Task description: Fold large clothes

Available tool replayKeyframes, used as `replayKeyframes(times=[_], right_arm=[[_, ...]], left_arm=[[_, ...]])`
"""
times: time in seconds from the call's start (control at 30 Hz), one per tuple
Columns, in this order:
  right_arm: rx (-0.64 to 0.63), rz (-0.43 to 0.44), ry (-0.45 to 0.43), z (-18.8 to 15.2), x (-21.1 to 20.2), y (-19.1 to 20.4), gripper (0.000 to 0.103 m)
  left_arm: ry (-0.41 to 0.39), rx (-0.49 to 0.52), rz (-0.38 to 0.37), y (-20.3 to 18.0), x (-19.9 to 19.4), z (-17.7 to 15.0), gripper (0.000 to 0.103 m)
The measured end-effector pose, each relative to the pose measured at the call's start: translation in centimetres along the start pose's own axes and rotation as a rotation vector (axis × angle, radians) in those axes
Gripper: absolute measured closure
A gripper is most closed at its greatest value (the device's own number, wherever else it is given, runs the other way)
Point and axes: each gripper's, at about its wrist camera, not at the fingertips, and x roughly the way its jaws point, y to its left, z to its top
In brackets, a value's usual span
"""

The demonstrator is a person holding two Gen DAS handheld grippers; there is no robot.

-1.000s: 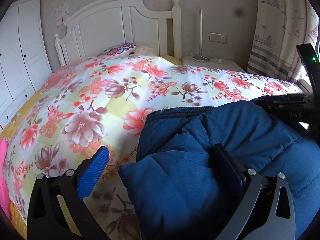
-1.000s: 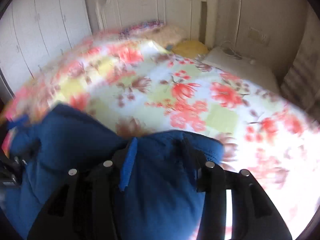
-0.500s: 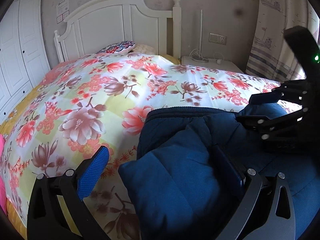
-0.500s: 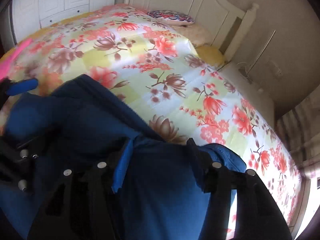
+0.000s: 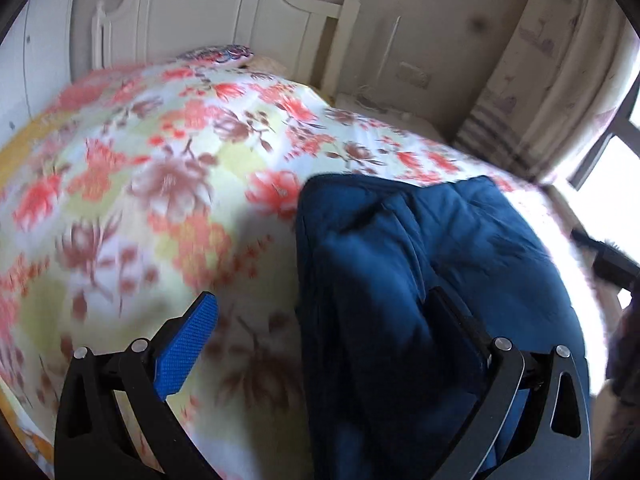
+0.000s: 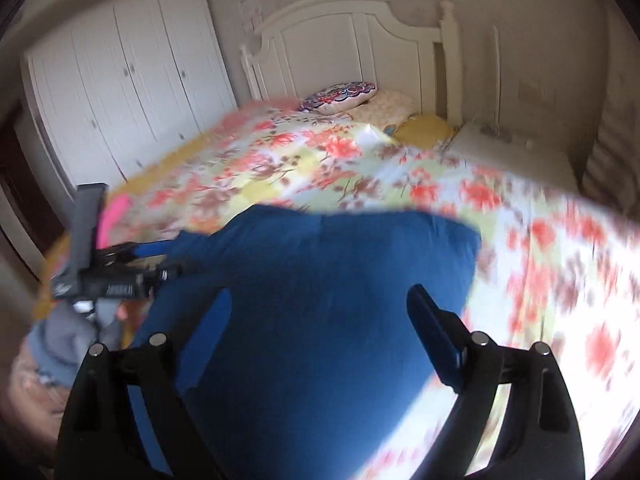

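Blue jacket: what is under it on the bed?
The blue jacket lies on the floral bedspread, which shows all around it. Whatever lies directly beneath the folded padding is covered and cannot be seen.

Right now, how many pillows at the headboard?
2 clearly: a patterned pillow leaning at the headboard, and a pale pillow beside it, toward the nightstand side. A yellow cushion-like shape sits next to that; the floral quilt may hide more.
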Motion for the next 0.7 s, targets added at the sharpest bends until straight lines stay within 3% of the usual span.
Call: replayKeyframes(times=[0.1, 0.27, 0.37, 0.53, 0.6, 0.67, 0.7], right_arm=[[0.147, 0.082, 0.004, -4.5, -2.0, -1.6, 0.008], [0.32, 0.258, 0.139, -10.7, -0.6, -2.4, 0.002], [0.359, 0.312, 0.157, -11.9, 0.7, -2.2, 0.002], [0.362, 0.335, 0.164, -12.0, 1.6, -2.4, 0.003], [0.336, 0.326, 0.126, -12.2, 1.1, -2.4, 0.021], [0.294, 0.304, 0.073, -12.7, 0.2, -2.2, 0.033], [0.265, 0.287, 0.041, -12.9, -0.4, -2.0, 0.037]], left_arm=[[0.03, -0.078, -0.11, 1.1, -1.5, -2.0, 0.004], [0.17, -0.182, -0.327, 1.9, -0.9, -6.7, 0.004], [0.179, -0.305, -0.451, 3.4, 0.1, -8.1, 0.004], [0.23, -0.243, -0.516, 1.1, 1.1, -8.1, 0.004], [0.226, -0.258, -0.565, 0.9, 1.5, -8.2, 0.014], [0.191, -0.264, -0.616, 0.7, 1.5, -8.4, 0.03], [0.161, -0.243, -0.614, 0.3, 1.3, -8.7, 0.033]])
